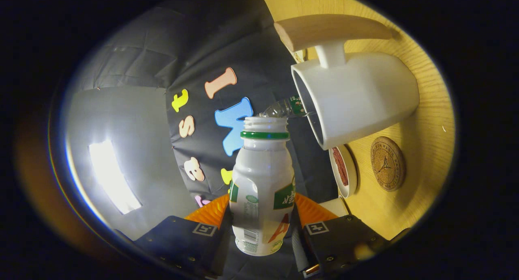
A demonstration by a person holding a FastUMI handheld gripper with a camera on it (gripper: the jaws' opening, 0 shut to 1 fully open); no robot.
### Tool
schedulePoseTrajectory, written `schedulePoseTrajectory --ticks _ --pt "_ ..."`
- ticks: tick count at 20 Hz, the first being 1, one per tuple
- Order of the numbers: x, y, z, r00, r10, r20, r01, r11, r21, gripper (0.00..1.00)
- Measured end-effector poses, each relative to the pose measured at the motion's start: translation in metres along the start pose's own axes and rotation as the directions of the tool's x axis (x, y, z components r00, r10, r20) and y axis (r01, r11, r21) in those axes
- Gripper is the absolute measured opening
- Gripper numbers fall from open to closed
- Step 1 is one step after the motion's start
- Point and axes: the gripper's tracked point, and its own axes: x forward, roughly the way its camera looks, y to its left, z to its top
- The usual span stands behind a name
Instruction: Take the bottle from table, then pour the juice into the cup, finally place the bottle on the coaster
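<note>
My gripper (262, 225) is shut on a white juice bottle (261, 190) with a green neck ring and no cap. Both orange fingers (211, 213) press its lower body. The whole view is rolled sideways, so the bottle is tipped over, and its open mouth (265, 123) sits just short of the rim of a white cup (357, 97) with a wooden handle (328, 28). I see no juice flowing. The cup stands on the wooden table (425, 150). Beyond the cup's base lies a round cork coaster (387, 163), bare.
A small white dish (344, 171) with something red in it sits on the table between the cup and my fingers, beside the coaster. A clear plastic bottle (284, 107) lies behind the cup's rim.
</note>
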Motion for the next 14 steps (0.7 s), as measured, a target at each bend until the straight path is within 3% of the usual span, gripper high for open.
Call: schedulePoseTrajectory --ticks 14 --pt "-0.0008 0.0012 -0.0015 1.0 0.008 0.023 -0.008 1.0 0.02 0.65"
